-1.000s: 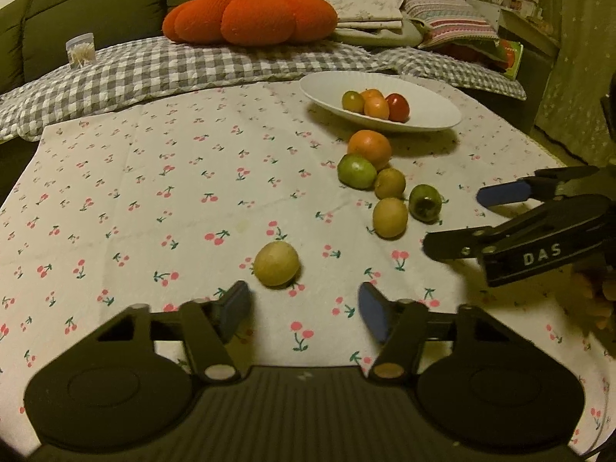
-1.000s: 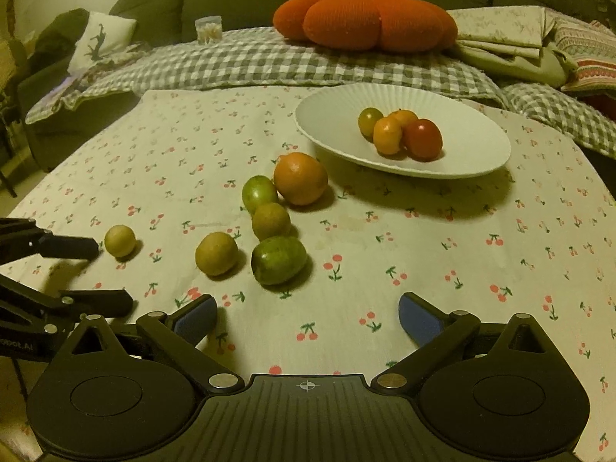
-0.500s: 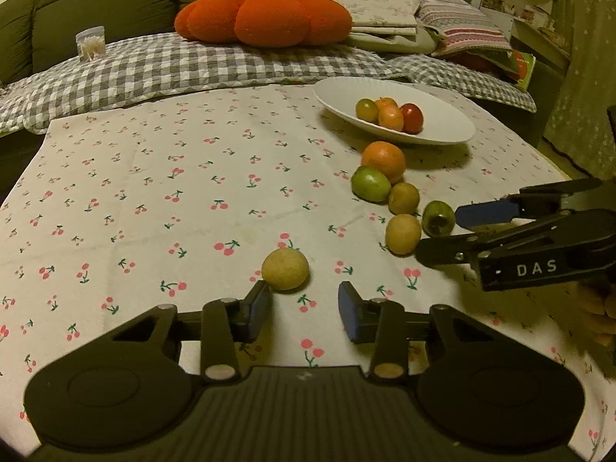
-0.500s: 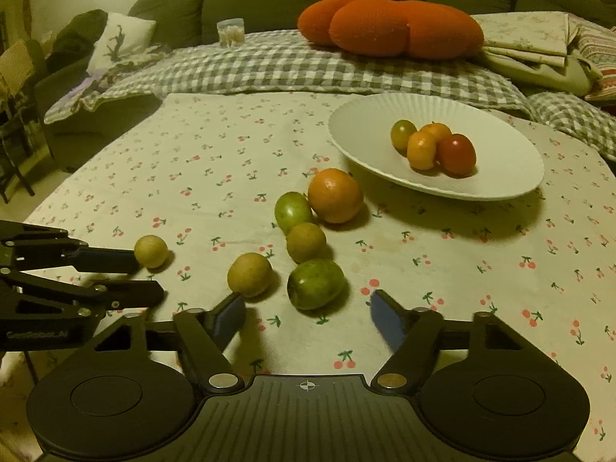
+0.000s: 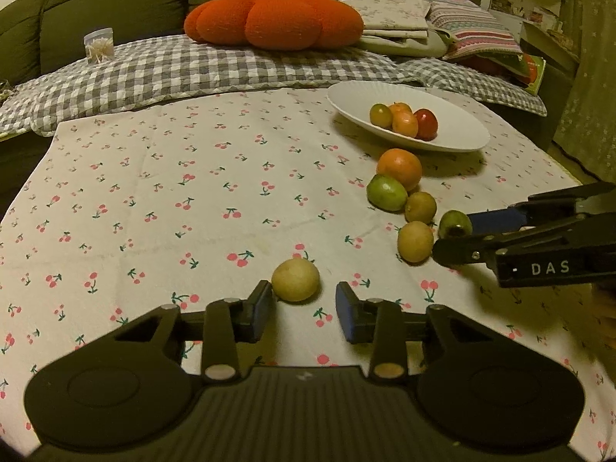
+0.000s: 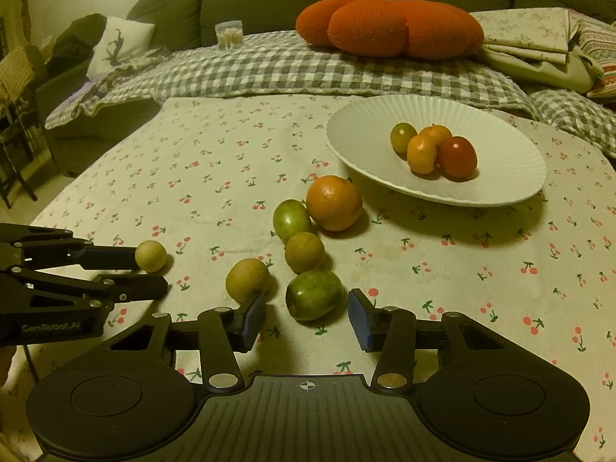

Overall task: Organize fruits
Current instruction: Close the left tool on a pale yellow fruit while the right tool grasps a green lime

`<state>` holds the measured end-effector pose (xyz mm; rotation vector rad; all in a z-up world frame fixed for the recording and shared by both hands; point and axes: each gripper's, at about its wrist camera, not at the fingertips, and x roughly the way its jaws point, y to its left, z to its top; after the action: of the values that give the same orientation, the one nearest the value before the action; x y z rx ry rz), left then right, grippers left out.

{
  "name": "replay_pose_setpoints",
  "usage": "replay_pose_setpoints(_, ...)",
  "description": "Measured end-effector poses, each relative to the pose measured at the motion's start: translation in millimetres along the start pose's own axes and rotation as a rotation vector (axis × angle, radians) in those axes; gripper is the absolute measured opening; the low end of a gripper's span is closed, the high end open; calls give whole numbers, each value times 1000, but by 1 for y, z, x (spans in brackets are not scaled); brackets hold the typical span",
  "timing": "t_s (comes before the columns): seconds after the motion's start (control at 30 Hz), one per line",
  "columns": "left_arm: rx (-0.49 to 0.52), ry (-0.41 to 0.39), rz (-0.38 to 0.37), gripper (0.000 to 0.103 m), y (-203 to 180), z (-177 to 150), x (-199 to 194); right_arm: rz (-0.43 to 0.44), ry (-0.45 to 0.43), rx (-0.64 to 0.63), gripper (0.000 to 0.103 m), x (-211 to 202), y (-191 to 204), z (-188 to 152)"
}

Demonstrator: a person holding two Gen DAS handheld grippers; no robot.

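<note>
A white plate (image 5: 458, 136) (image 6: 500, 161) holds several small fruits on a cherry-print tablecloth. Below it lie an orange (image 5: 399, 168) (image 6: 334, 203), a green fruit (image 5: 386, 193) (image 6: 291, 220) and two yellow-brown fruits. My left gripper (image 5: 305, 308) (image 6: 148, 271) is open around a lone yellow fruit (image 5: 295, 280) (image 6: 151, 256), its left finger close to it. My right gripper (image 6: 307, 317) (image 5: 460, 231) is open around a green fruit (image 6: 313, 294) (image 5: 455, 224).
A yellow-brown fruit (image 6: 247, 280) lies just beyond my right gripper's left finger. An orange pumpkin cushion (image 5: 275, 19) and checked bedding (image 5: 192, 65) lie on the sofa behind the table. The table edge (image 6: 69, 192) drops off at the left.
Both grippers have moved forward and narrowed. The yellow fruit now sits between the left fingers and the green fruit between the right fingers.
</note>
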<state>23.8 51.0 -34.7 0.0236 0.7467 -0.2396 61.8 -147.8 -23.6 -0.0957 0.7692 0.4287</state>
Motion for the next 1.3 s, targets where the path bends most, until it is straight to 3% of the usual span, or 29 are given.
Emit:
replay_pose_setpoints(0.13, -6, 1, 5, 26, 1, 2, 1, 1, 1, 2, 42, 0, 0, 0)
replay_pose_setpoints(0.4, -5, -3, 4, 25, 2, 4, 2, -8, 0, 11, 30, 0, -1, 3)
replay_pose_setpoints(1.3, -3, -60, -30, 25, -19, 39, 7, -25, -46, 74, 30, -21, -22, 20)
